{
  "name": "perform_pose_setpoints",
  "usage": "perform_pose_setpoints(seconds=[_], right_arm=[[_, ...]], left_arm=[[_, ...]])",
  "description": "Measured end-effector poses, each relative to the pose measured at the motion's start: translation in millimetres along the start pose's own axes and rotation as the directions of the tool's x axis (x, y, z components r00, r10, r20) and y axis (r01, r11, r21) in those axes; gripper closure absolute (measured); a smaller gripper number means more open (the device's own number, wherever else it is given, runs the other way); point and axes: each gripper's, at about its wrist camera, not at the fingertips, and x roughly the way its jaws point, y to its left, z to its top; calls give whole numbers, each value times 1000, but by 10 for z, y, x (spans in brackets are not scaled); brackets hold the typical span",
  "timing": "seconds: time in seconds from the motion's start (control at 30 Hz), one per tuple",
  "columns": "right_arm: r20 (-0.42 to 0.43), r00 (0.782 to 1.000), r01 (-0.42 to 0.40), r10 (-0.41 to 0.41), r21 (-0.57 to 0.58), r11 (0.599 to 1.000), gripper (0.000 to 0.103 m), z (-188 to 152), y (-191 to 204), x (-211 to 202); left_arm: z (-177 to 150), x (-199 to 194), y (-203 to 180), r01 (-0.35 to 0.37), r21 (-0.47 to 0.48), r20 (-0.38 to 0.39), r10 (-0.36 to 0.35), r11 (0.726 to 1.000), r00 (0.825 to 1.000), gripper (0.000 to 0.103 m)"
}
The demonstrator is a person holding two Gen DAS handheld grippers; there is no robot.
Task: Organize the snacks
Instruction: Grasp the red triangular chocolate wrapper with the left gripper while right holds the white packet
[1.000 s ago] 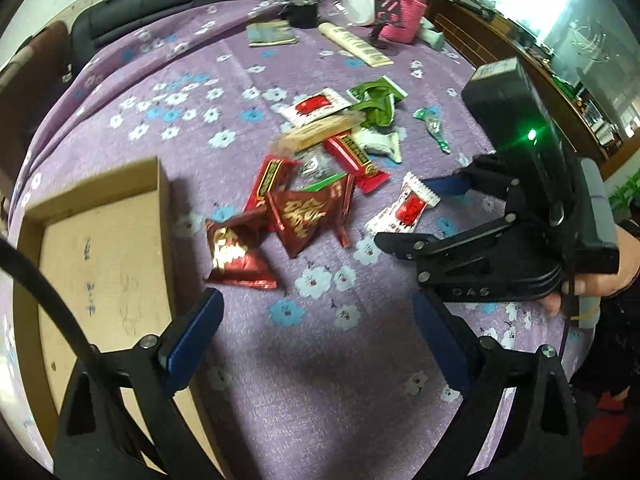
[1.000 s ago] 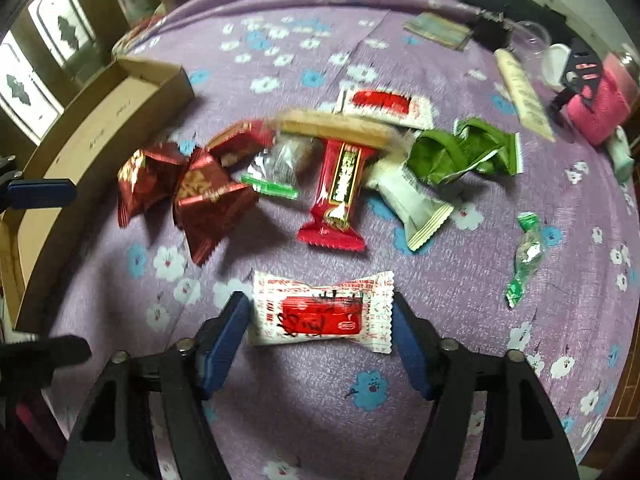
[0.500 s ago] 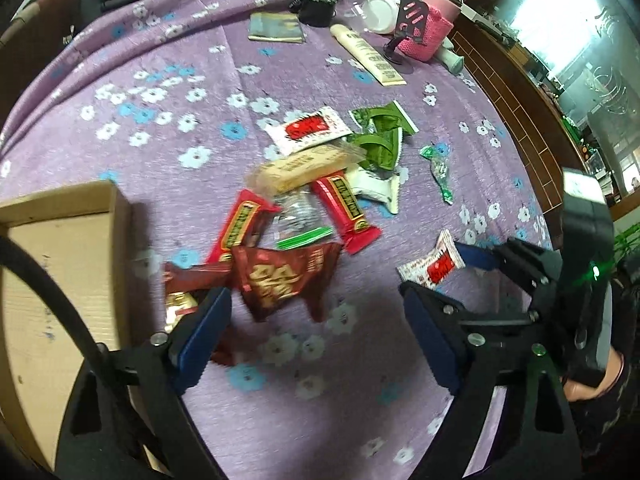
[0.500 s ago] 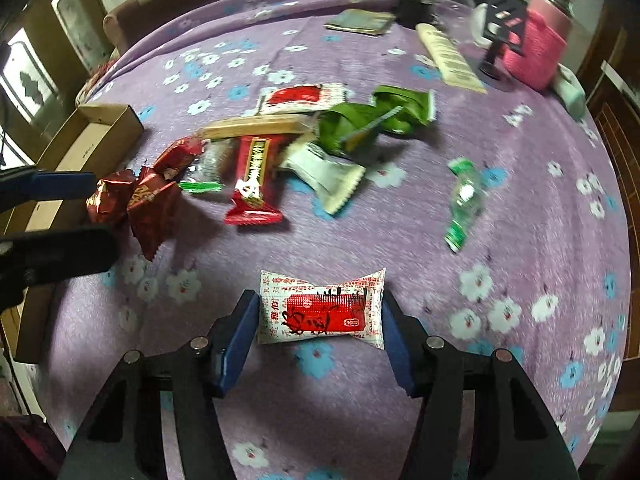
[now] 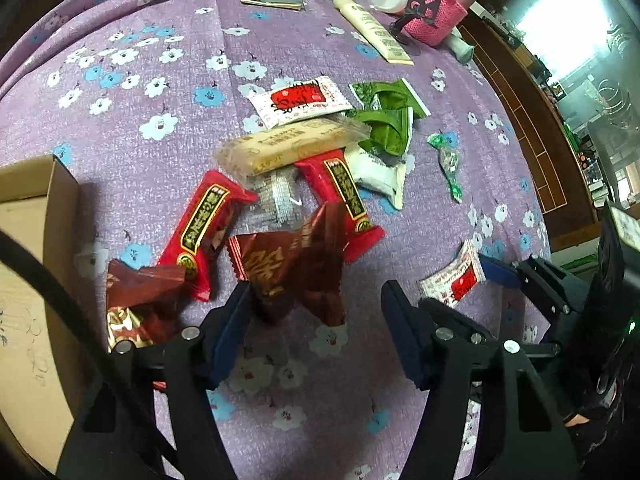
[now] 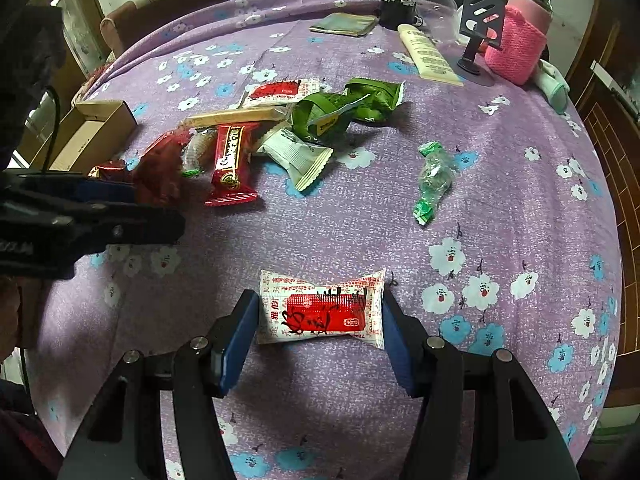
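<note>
My right gripper (image 6: 316,332) is shut on a white-and-red snack packet (image 6: 322,307), held by both ends above the purple flowered cloth; it also shows in the left wrist view (image 5: 452,280). My left gripper (image 5: 316,320) is open, its fingers around a dark red foil packet (image 5: 292,264) that lies at the near edge of the snack pile. The pile holds two red bars (image 5: 204,220), a beige wafer (image 5: 288,146), green wrappers (image 5: 388,120) and another white-and-red packet (image 5: 300,100). An open cardboard box (image 5: 28,240) stands to the left.
A green twist candy (image 6: 432,176) lies alone right of the pile. At the far edge stand a pink-sleeved bottle (image 6: 520,48), a black phone stand (image 6: 480,28), a cream tube (image 6: 428,56) and a flat packet (image 6: 344,24). A wooden cabinet (image 5: 532,92) borders the table's right side.
My left gripper has moved forward and right, up to the dark red foil packet, and its fingers have narrowed. My right gripper has drawn back from the pile with the white-and-red packet.
</note>
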Motion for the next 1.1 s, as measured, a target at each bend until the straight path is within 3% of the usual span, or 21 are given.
perform_pose_setpoints(seconds=[0.2,0.27,0.33,0.53,0.63,0.73,0.8,0.87,0.93,1.0,1.1], right_arm=[[23,999,26,-26,-13,1000,43,-25,56,-9],[35,999,40,-39,-19,999,43,-42,59,-18],[43,998,45,-44,-17,999,43,-54,62,-24],[57,997,49,-49,7,999,43,-86,65,-27],[52,998,43,-43,19,999,43,-91,56,-28],[49,998,43,-43,14,999,43,-85,56,-27],[45,998,42,-42,16,999,43,-81,55,-26],[44,998,36,-37,19,999,42,-86,42,-27],[47,999,27,-28,24,999,42,-91,19,-27],[47,999,25,-26,17,1000,41,-91,19,-26],[43,999,25,-25,17,1000,41,-82,22,-23]], left_arm=[[38,51,-20,-26,17,27,25,1000,999,41],[55,72,-20,-7,22,23,7,1000,1000,69],[68,121,25,31,1,-7,-31,1000,999,91],[34,99,21,36,-1,12,-36,999,999,92],[16,3,-79,28,43,51,-30,999,998,92],[25,12,-151,19,69,28,-21,997,999,92],[-1,-59,-190,-4,75,28,2,997,1000,84],[-38,-215,-237,-29,113,66,22,993,998,50],[-54,-375,-256,-69,132,150,49,989,987,26],[-41,-403,-263,-82,137,178,57,987,982,24],[-18,-189,-320,-123,182,124,102,976,987,24]])
